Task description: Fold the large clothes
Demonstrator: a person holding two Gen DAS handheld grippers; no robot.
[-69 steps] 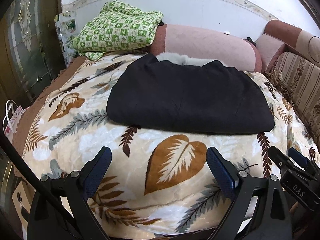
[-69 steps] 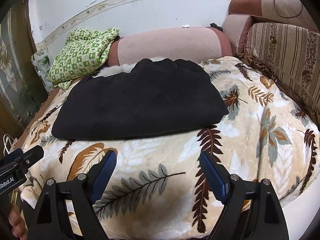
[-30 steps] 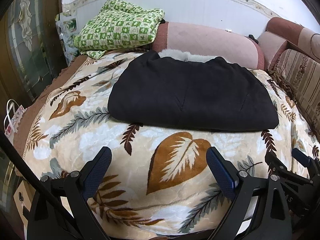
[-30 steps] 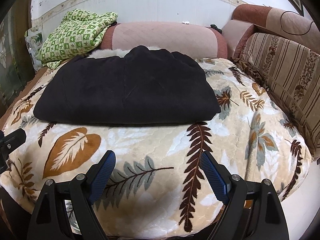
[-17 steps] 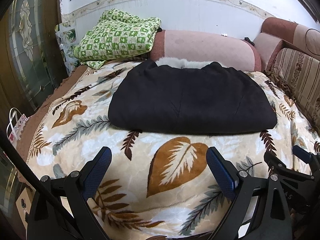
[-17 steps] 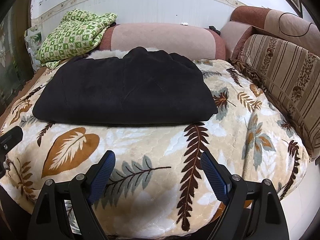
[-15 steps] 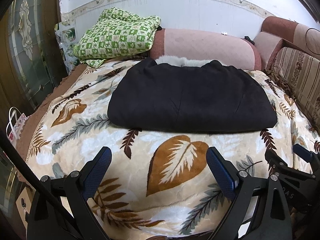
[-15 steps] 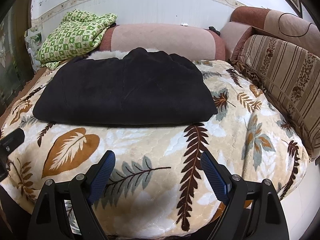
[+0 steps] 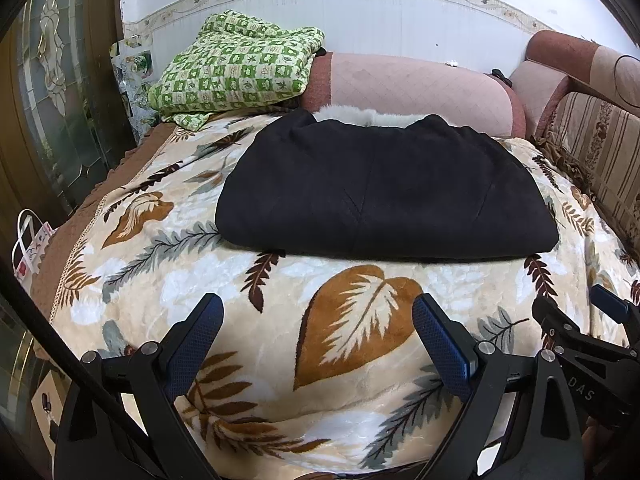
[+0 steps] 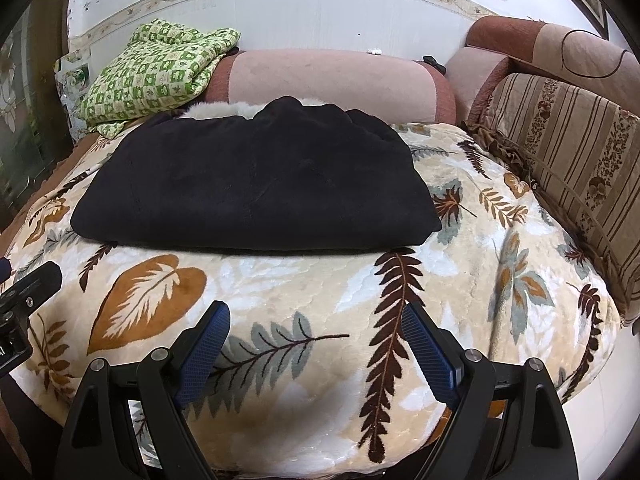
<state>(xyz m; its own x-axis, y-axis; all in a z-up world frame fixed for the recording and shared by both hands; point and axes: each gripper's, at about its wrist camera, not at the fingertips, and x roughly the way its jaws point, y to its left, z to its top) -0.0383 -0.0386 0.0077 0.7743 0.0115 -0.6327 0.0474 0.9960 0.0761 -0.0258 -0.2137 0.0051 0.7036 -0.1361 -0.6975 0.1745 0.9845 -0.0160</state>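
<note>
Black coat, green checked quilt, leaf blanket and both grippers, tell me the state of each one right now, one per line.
black coat: folded into a flat bundle, lying on the blanket, pale fur trim showing at its far edge.
green checked quilt: loosely folded, resting against the pink bolster.
leaf blanket: spread over the bed.
left gripper: open, holding nothing.
right gripper: open, holding nothing.

even, soft light; sharp focus; strong fisheye bending, dark corners.
</note>
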